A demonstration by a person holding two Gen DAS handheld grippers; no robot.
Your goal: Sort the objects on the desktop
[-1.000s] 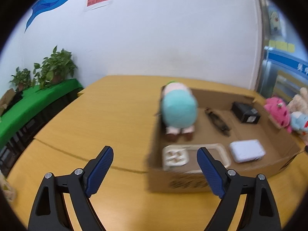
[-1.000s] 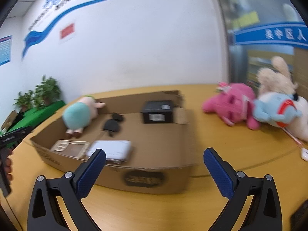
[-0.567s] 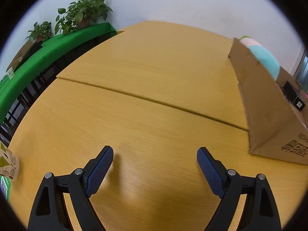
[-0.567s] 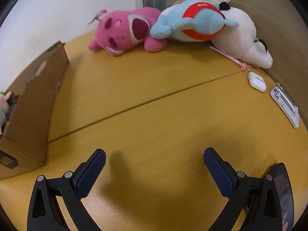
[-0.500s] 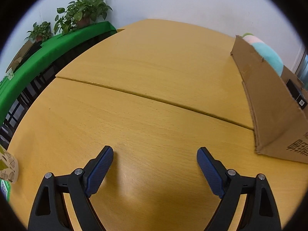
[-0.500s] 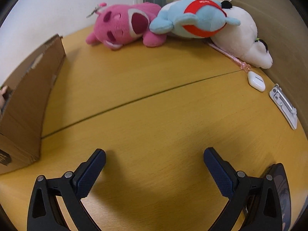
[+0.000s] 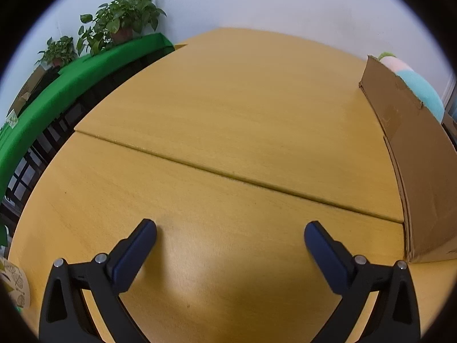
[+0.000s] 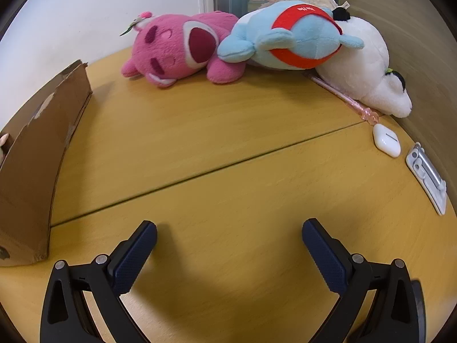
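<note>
My left gripper (image 7: pixel 230 228) is open and empty, low over the bare wooden table. The cardboard box (image 7: pixel 411 154) stands at its right, with a teal and pink plush (image 7: pixel 414 83) showing over its wall. My right gripper (image 8: pixel 228 228) is open and empty over the table. Ahead of it lie a pink plush (image 8: pixel 182 48), a blue plush with a red band (image 8: pixel 291 34) and a white plush (image 8: pixel 362 68). A white earbud case (image 8: pixel 387 140) and a white flat holder (image 8: pixel 428 177) lie at the right. The box (image 8: pixel 37 154) is at its left.
A green-covered bench (image 7: pixel 71 85) with potted plants (image 7: pixel 122 14) runs along the far left. A patterned paper cup (image 7: pixel 15 288) is at the left edge. A pink pen (image 8: pixel 342 97) lies under the white plush. A dark object (image 8: pixel 418 300) sits behind the right finger.
Both grippers swung away from the box and tipped down toward the table, the left to the left side, the right to the plush toys. Since half a second ago they barely moved.
</note>
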